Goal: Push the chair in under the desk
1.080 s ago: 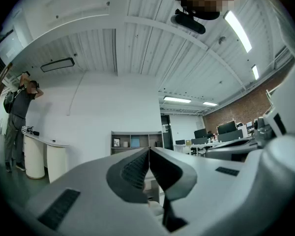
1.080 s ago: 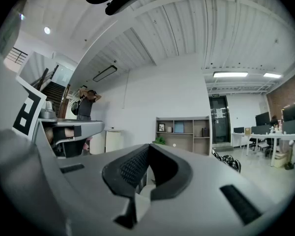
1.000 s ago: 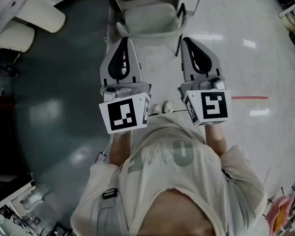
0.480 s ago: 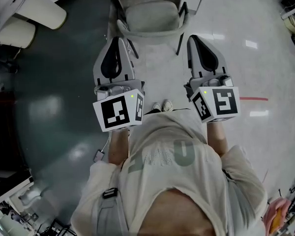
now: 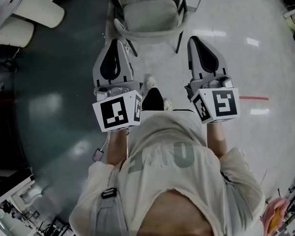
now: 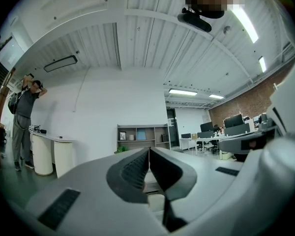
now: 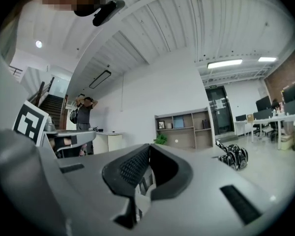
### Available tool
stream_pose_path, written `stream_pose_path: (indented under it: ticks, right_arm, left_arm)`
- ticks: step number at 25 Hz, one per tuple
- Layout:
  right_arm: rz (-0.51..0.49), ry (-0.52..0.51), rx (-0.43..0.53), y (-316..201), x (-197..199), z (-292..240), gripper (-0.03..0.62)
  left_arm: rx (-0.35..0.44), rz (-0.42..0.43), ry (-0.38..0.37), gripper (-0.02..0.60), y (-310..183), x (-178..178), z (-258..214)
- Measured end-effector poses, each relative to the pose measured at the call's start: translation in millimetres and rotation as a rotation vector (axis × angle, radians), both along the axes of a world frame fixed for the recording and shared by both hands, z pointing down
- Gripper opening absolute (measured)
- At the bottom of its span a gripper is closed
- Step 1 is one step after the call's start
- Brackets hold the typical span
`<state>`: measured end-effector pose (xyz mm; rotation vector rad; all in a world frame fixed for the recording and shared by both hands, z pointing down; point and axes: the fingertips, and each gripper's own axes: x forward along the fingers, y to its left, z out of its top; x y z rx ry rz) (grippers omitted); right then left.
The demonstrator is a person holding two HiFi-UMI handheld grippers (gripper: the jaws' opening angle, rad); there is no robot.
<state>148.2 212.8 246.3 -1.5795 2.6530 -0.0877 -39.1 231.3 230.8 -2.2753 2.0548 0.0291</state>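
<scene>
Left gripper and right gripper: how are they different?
The left gripper hangs over the edge of the dark green floor; the right gripper hangs over pale floor. The left gripper's cube shows a different black-and-white pattern from the right gripper's cube. Both are shut, empty and point toward the chair.

Floor [image 5: 255, 68] shows me two finishes: glossy dark green out past the left gripper [image 5: 114, 45], pale and speckled under and beyond the right gripper [image 5: 196, 43]. Chair [image 5: 150, 16] stands on the pale part near the seam, just ahead of both grippers. Red tape line [image 5: 253, 98] lies outboard of the right gripper. One shoe [image 5: 151, 81] is planted between the grippers. Cream rounded counters [image 5: 39, 11] stand well off to the left gripper's side.
</scene>
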Motion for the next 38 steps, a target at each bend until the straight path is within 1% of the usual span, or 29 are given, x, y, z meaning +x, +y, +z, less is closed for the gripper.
stream_pose_path:
  ticks: [2,5,10,13,15,18,20,22,26,28,30,32,35,36,38]
  right_arm:
    - [-0.010,-0.034,-0.040,-9.1,-2.7,7.5,0.017]
    - [-0.011,-0.025,-0.039,-26.5,-8.1,10.9,0.017]
    - [-0.021,0.039,-0.018,-70.7,-28.2,12.3,0.017]
    - [-0.007,0.088,-0.054,-106.1,-40.5,15.2,0.017]
    - [-0.012,0.072,-0.073,-129.1,-52.3,14.3,0.017]
    - [-0.025,0.040,-0.062,-157.7,-71.5,7.7,0.017]
    - [-0.021,0.058,-0.078,-173.2,-80.8,9.5,0.017]
    - [-0.015,0.088,-0.120,-184.4,-86.5,18.3,0.017]
    - [0.002,0.130,-0.126,-201.7,-86.7,33.0,0.017]
    - [0.006,0.149,-0.140,-205.6,-81.5,43.7,0.017]
    - [0.007,0.171,-0.141,-207.8,-73.7,52.5,0.018]
    - [0.011,0.198,-0.140,-209.8,-65.8,56.2,0.018]
    - [0.020,0.213,-0.194,-211.4,-55.6,59.6,0.018]
    - [0.017,0.205,-0.194,-212.7,-53.5,59.0,0.018]
    - [-0.010,0.180,-0.152,-217.2,-52.4,54.2,0.018]
  left_arm:
    - [-0.001,0.008,-0.021,0.017,-8.0,-0.6,6.3]
    - [-0.006,0.036,-0.037,0.017,-28.0,-0.6,12.4]
    - [-0.002,0.045,-0.003,0.017,-79.8,-17.6,18.1]
    - [0.008,0.052,0.009,0.017,-117.4,-32.7,15.1]
    - [0.013,0.066,0.013,0.017,-139.8,-42.8,12.9]
    - [0.008,0.093,0.019,0.017,-170.9,-56.7,13.7]
    - [-0.002,0.111,0.027,0.017,-192.1,-63.8,16.7]
    - [-0.022,0.132,0.033,0.017,-210.3,-67.3,22.2]
    - [-0.056,0.202,0.020,0.017,-235.5,-61.1,35.5]
    - [-0.070,0.251,0.023,0.017,-241.0,-52.9,44.4]
    - [-0.097,0.278,0.013,0.017,-241.5,-45.0,56.6]
    - [-0.099,0.274,0.000,0.017,-242.5,-35.5,58.3]
    - [-0.098,0.253,-0.014,0.017,-242.0,-21.9,57.9]
    - [-0.105,0.248,-0.013,0.017,-241.2,-18.4,59.9]
    - [-0.127,0.229,-0.010,0.017,-241.5,-15.5,64.8]
